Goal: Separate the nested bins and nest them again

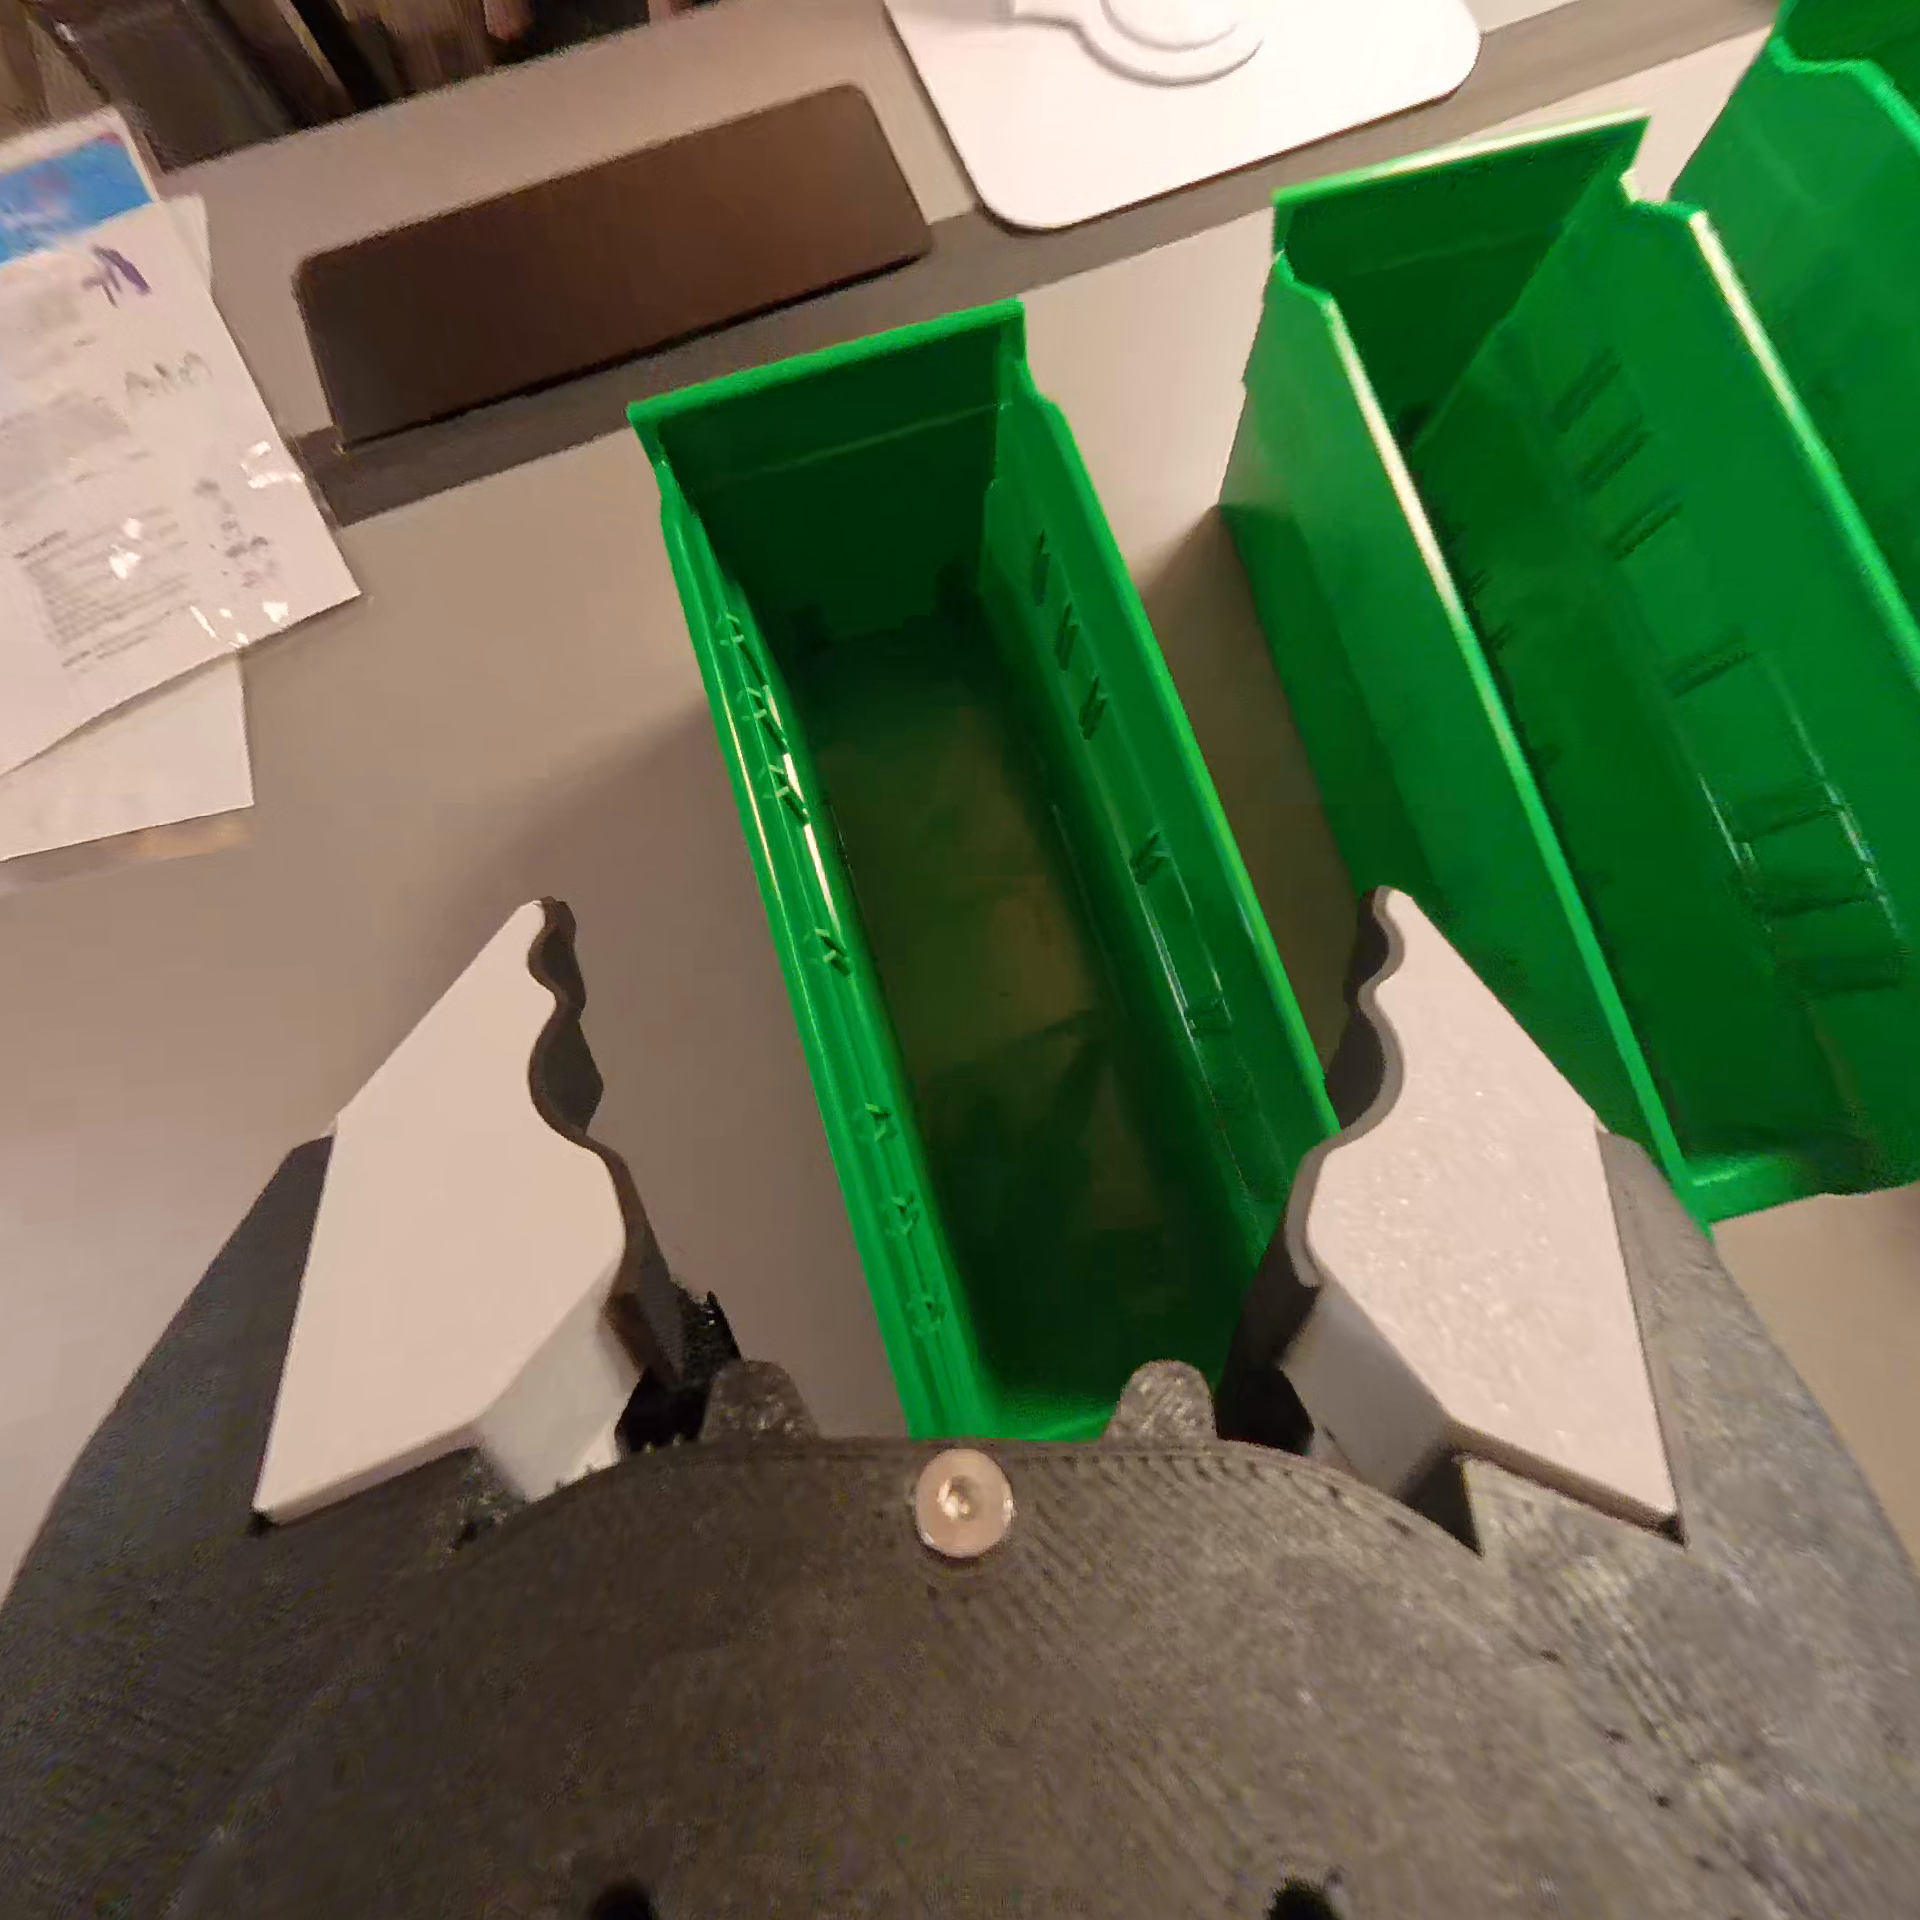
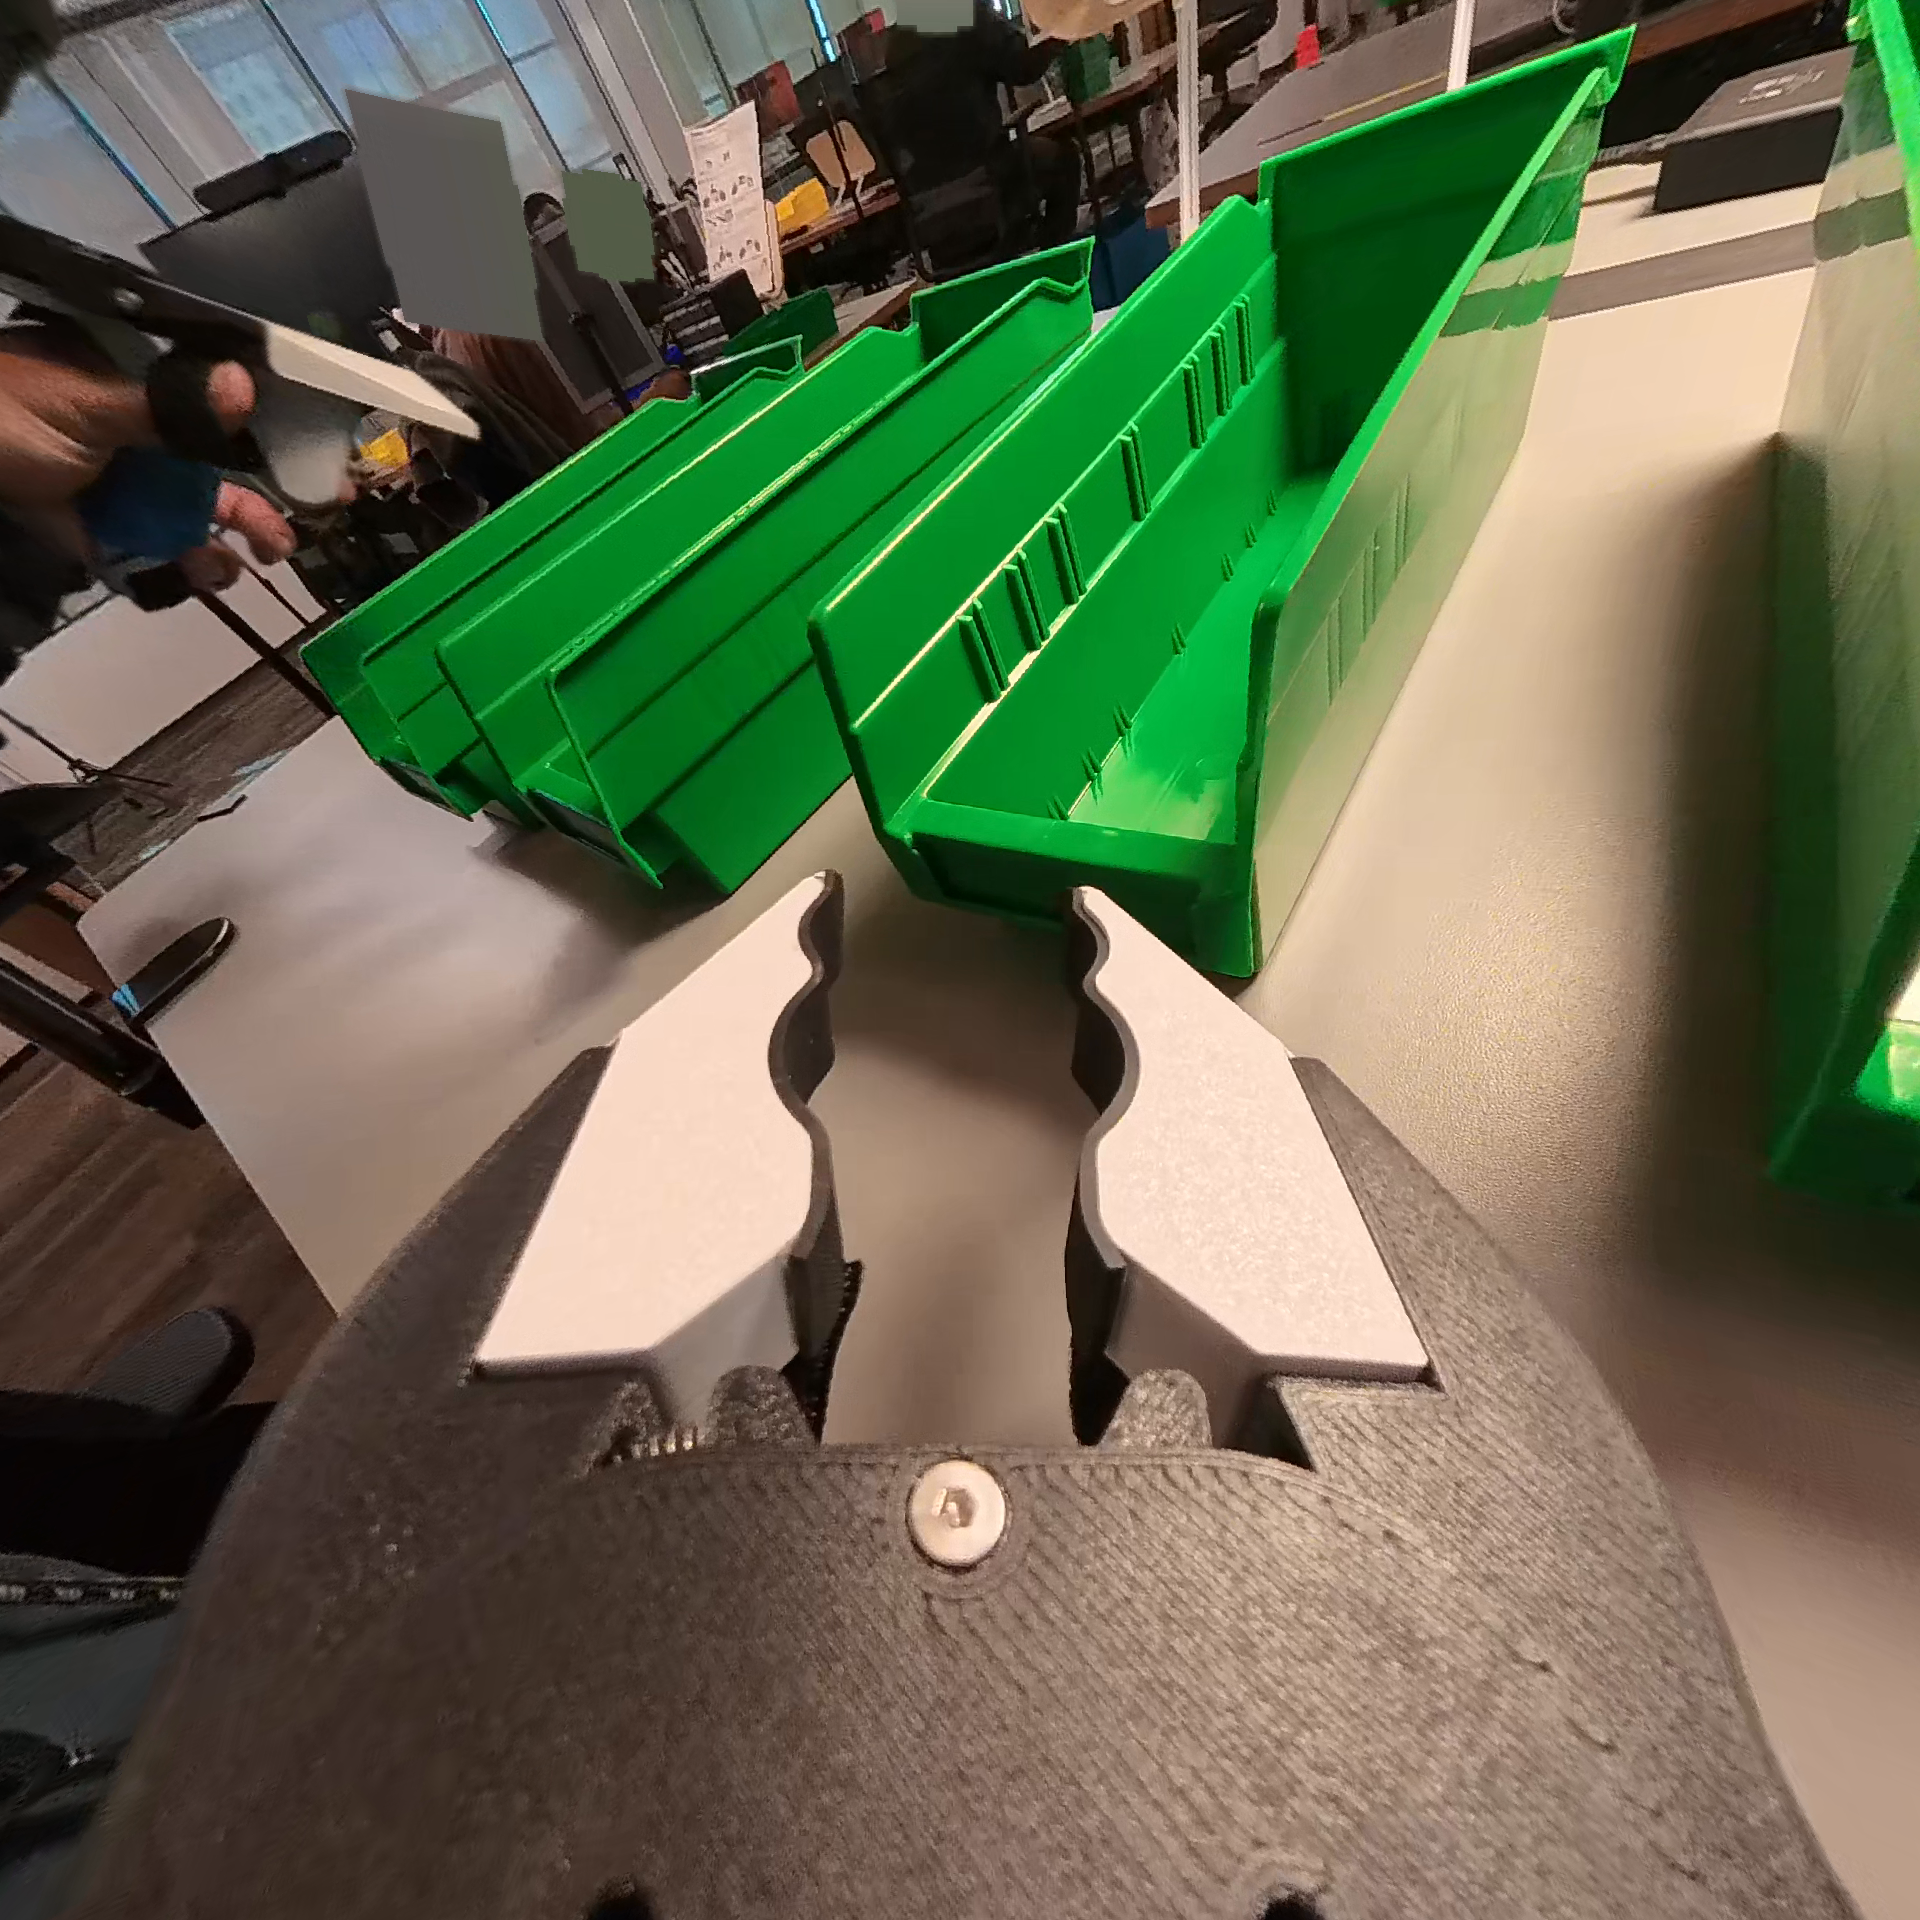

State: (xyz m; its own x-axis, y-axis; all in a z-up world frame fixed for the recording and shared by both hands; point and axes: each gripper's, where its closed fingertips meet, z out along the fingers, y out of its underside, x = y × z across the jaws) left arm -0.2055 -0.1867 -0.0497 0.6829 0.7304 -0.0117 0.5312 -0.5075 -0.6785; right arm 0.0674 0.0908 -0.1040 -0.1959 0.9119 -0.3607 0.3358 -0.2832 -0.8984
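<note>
Green moulded plastic fills both views: several long, narrow open-topped storage bins stand on a pale grey tabletop (image 1: 436, 727). In the left wrist view, the left gripper (image 1: 971, 914) hangs over one long green bin (image 1: 935, 831) at the centre of the frame, its white fingers (image 1: 468, 1091) spread wide on either side of the bin's near end. A clear gap separates the left finger from the bin wall; the right finger stands just beside the other wall, and whether it touches is unclear. A second green bin (image 1: 1455, 582) lies tilted at the right of the frame. Printed papers in a clear sleeve (image 1: 135, 499) sit at the upper left, and a white mat (image 1: 1195, 125) at the top.

In the right wrist view, the right gripper (image 2: 951, 904) stands narrowly parted over bare table, holding nothing, just short of the near end of a single green bin (image 2: 1143, 644) at centre. A cluster of nested green bins (image 2: 675, 582) lies to its left.
</note>
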